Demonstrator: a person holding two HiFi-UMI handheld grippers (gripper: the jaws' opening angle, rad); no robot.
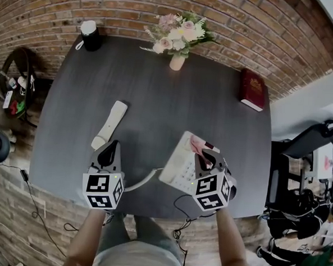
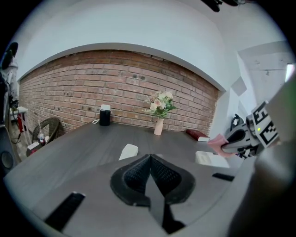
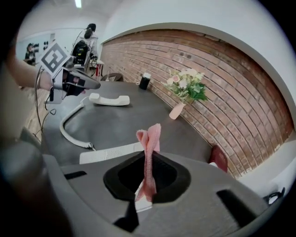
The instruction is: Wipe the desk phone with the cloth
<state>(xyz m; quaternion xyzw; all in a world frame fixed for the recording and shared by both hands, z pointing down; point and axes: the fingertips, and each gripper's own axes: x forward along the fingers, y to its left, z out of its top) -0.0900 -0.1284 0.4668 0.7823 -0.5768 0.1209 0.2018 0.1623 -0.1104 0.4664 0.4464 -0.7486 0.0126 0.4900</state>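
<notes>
A white desk phone base lies on the dark table near its front edge. Its white handset rests off the cradle to the left, joined by a white cord. My right gripper hovers over the base, shut on a pink cloth that stands up between its jaws. The base shows just beyond them. My left gripper is shut and empty, right beside the handset's near end. From the left gripper view the handset lies ahead and the base off to the right.
A vase of flowers stands at the back middle, a black cup at the back left, a red book at the right edge. The brick wall runs behind the table. Office chairs stand to the right.
</notes>
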